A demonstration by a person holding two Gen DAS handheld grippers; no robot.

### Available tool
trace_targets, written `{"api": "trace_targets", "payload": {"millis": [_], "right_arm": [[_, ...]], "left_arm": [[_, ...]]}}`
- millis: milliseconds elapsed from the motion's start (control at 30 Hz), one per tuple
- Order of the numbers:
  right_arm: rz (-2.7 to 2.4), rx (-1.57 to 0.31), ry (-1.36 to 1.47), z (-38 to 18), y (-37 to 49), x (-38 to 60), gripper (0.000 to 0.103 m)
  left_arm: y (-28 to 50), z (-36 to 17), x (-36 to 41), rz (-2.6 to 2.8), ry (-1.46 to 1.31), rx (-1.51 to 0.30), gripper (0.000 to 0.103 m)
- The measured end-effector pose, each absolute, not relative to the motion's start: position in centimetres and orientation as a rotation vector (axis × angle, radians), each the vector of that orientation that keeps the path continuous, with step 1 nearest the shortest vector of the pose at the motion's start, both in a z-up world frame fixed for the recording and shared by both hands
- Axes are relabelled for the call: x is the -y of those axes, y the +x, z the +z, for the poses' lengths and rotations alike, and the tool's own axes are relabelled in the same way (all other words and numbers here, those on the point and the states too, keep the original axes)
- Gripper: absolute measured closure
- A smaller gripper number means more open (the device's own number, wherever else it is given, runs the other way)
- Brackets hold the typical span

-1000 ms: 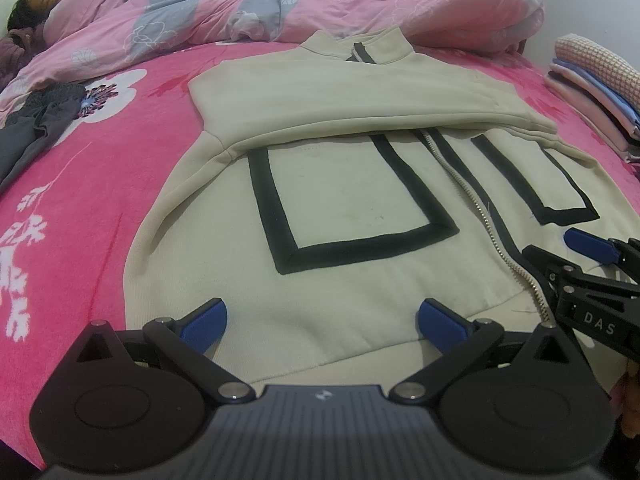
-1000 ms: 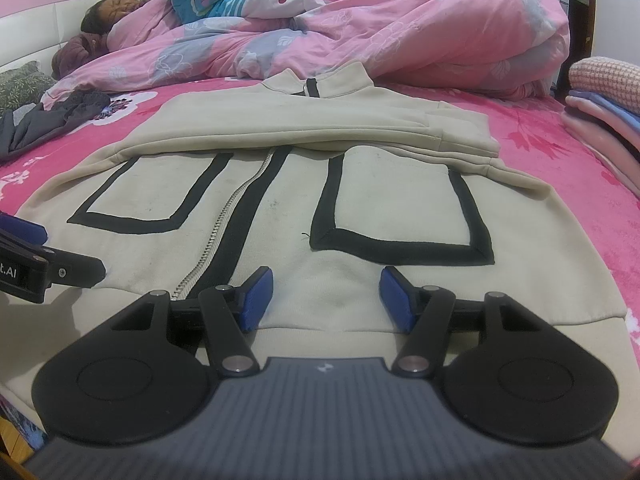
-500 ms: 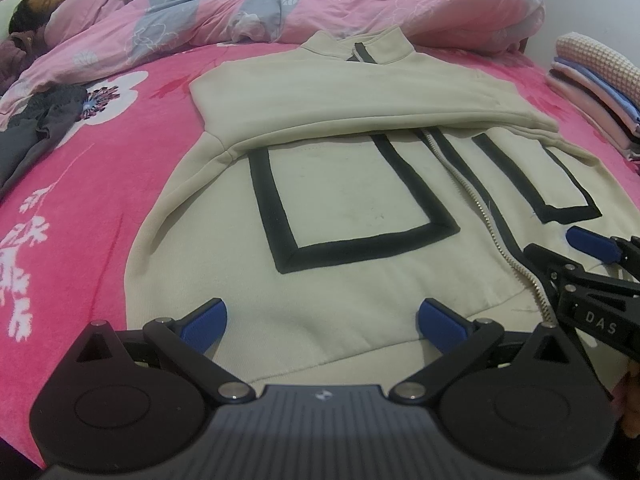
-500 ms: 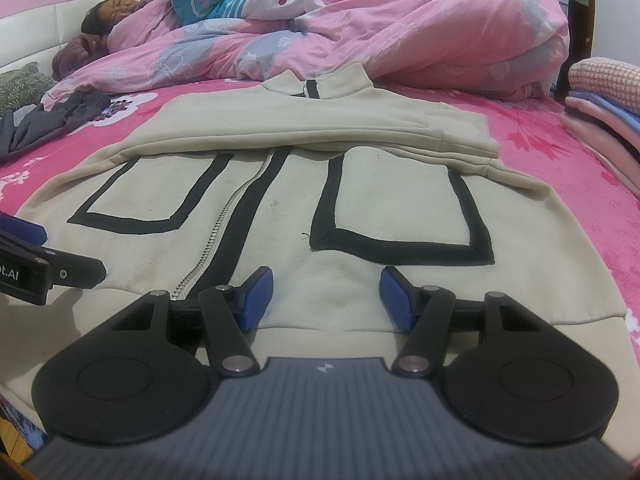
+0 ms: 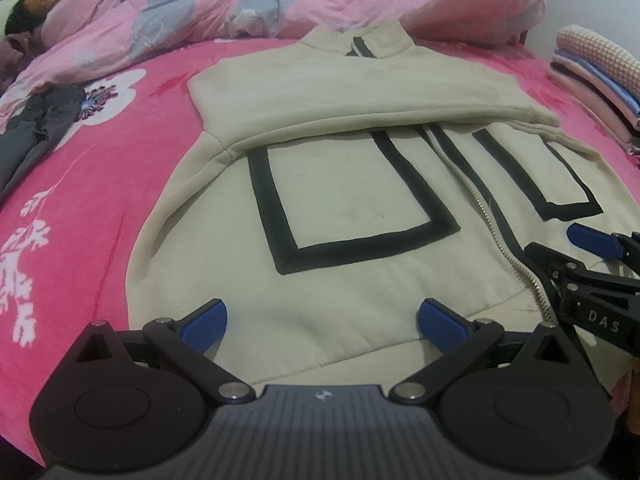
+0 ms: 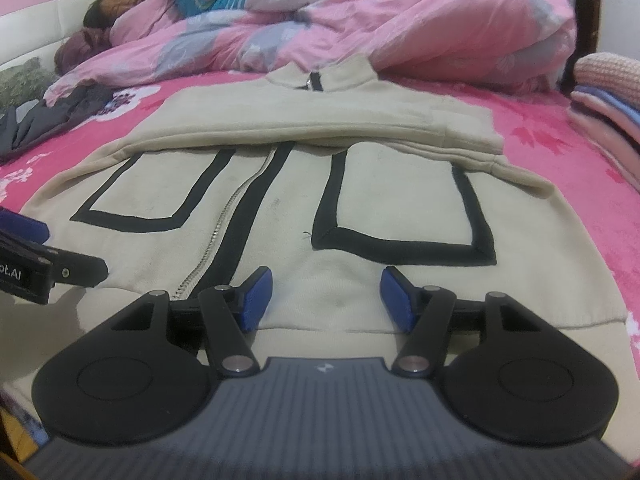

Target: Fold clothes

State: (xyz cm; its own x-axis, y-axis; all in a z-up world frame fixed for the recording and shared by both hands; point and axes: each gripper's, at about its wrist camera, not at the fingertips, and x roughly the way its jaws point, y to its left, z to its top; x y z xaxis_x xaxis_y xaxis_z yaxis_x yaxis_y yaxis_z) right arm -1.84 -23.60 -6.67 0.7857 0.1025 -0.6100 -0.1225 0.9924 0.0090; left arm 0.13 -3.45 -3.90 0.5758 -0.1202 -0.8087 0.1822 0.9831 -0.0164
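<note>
Left wrist: jacket hem between parted jaws, ungripped; right likewise

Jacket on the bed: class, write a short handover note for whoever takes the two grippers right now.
Left gripper: open, empty, over the jacket's hem, left of the zip.
Right gripper: open, empty, over the hem just right of the zip.
Jacket: flat on the pink bed, front up, collar away from you.
Done: both sleeves lie folded across the chest.
Left: grip the hem with both grippers, fold it up toward the collar, then likely add it to the folded stack on the right.
</note>
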Motion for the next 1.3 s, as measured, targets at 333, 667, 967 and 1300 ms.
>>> {"api": "trace_targets", "payload": {"millis": [333,667,967,1300], "right_arm": [[0.207,-0.797,-0.034,-4.6,0.0,24.3,0.039],[0.169,-0.67,-0.097,-0.2,10.2,25.6,0.039],[0.102,-0.683,-0.048,-6.6,18.7,29.1,0.027],[0.106,-0.604,-0.128,-2.0,19.2,26.9,0.029]], "left_arm": [[3.6,-0.4,2.3,-0.251,0.019,-0.85,0.001],[14.2,-0.2,1.1,-0.271,-0.011,-0.725,0.007],[18.9,-5.8,0.3,-0.205,0.032,-0.73,0.0],[18.8,-5.9,0.8,-0.193,0.055,-0.724,0.0]]}}
